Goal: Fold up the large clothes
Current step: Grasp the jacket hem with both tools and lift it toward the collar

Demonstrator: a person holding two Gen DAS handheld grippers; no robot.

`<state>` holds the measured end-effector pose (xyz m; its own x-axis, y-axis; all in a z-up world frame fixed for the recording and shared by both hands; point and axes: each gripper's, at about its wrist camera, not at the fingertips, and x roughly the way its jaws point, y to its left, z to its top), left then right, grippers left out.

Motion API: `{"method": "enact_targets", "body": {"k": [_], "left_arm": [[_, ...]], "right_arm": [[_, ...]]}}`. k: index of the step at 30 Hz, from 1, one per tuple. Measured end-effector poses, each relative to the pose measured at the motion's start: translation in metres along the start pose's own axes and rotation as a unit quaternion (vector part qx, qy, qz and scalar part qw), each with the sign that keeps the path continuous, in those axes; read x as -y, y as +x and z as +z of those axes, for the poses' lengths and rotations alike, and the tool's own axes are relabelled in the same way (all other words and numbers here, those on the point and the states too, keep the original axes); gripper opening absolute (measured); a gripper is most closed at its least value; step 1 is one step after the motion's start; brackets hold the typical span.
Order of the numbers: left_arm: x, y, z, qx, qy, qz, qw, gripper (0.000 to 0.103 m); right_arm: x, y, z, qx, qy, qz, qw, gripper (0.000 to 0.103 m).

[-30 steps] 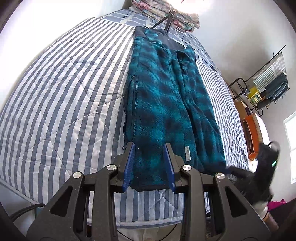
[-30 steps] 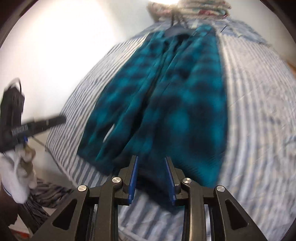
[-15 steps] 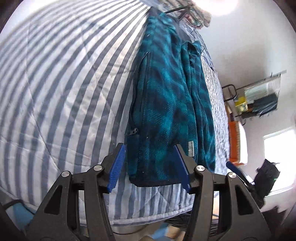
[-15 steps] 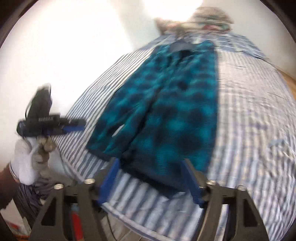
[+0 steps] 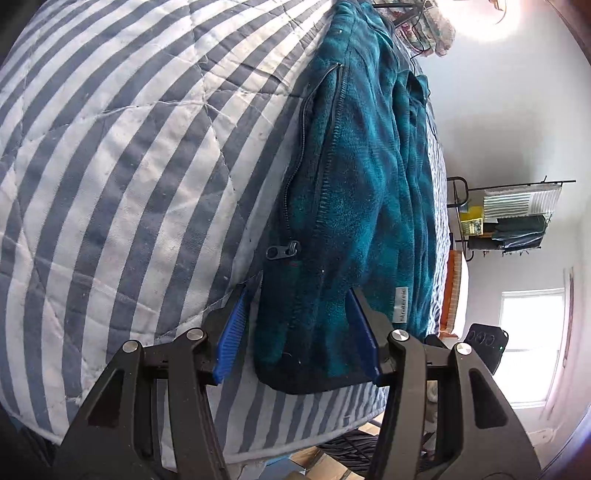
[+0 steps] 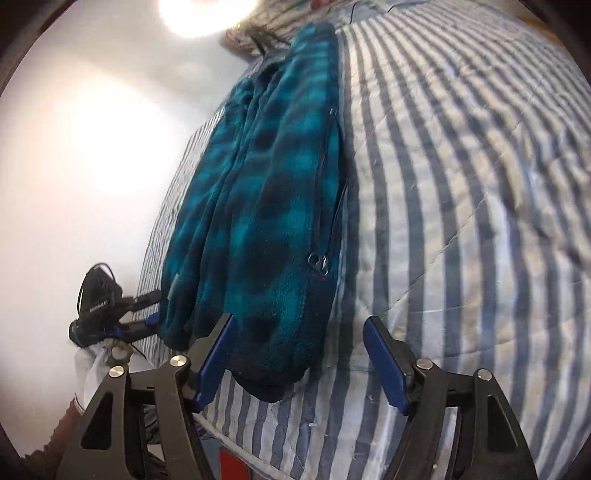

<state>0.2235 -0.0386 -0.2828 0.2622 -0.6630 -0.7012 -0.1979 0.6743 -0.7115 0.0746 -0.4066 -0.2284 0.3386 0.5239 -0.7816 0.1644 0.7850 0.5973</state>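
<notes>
A teal and black plaid fleece jacket (image 5: 362, 192) lies folded lengthwise on the striped bed, hem toward me, zipper pull (image 5: 282, 252) near its left edge. My left gripper (image 5: 301, 332) is open, low over the hem, its blue fingers (image 5: 232, 332) straddling the hem's left corner. In the right wrist view the jacket (image 6: 273, 206) runs away from me. My right gripper (image 6: 301, 356) is open at the hem's right corner, one finger on the fleece, the other over the quilt. The left gripper (image 6: 140, 312) shows at the hem's far corner.
The blue and white striped quilt (image 5: 122, 177) covers the bed. Folded bedding (image 5: 432, 22) lies at the head. A wire rack (image 5: 509, 218) with items stands by the right wall near a window. Cardboard boxes (image 5: 321, 465) sit below the bed's front edge.
Both grippers have opened wide and dropped close to the jacket's hem. The jacket lies still.
</notes>
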Motion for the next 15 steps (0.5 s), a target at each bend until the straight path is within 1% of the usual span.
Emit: {"method": "enact_targets", "body": {"k": [5,6,7,8,10,11,12,13,14,15], "left_arm": [[0.011,0.004,-0.002,0.001,0.032,0.018,0.9993,0.055],[0.014,0.006,-0.003,-0.002,0.042,0.023,0.9988,0.053],[0.017,0.007,-0.004,-0.004,0.05,0.029,0.9983,0.047],[0.021,0.009,-0.004,-0.006,0.06,0.04,0.9974,0.044],[0.025,0.013,-0.005,-0.016,0.072,0.051,0.996,0.023],[0.027,0.014,-0.006,-0.016,0.074,0.054,0.9957,0.022],[0.029,0.014,-0.006,-0.015,0.078,0.056,0.9952,0.018],[0.031,0.015,-0.006,-0.015,0.083,0.056,0.9949,0.016],[0.034,0.015,-0.007,-0.014,0.086,0.055,0.9947,0.015],[0.038,0.014,-0.007,-0.012,0.091,0.052,0.9945,0.014]], "right_arm": [[-0.006,0.016,0.001,-0.016,0.005,0.018,1.0,0.072],[-0.008,0.02,0.003,-0.022,0.005,0.025,0.999,0.071],[-0.011,0.024,0.004,-0.028,0.005,0.034,0.999,0.069],[-0.014,0.029,0.004,-0.035,0.001,0.037,0.999,0.064],[-0.021,0.034,0.005,-0.039,-0.013,0.033,0.999,0.062],[-0.025,0.039,0.006,-0.046,-0.019,0.035,0.998,0.053],[-0.027,0.041,0.007,-0.052,-0.019,0.035,0.998,0.046],[-0.029,0.044,0.008,-0.055,-0.021,0.029,0.998,0.045],[-0.03,0.045,0.009,-0.055,-0.024,0.024,0.998,0.037],[-0.031,0.045,0.009,-0.055,-0.025,0.024,0.998,0.032]]}}
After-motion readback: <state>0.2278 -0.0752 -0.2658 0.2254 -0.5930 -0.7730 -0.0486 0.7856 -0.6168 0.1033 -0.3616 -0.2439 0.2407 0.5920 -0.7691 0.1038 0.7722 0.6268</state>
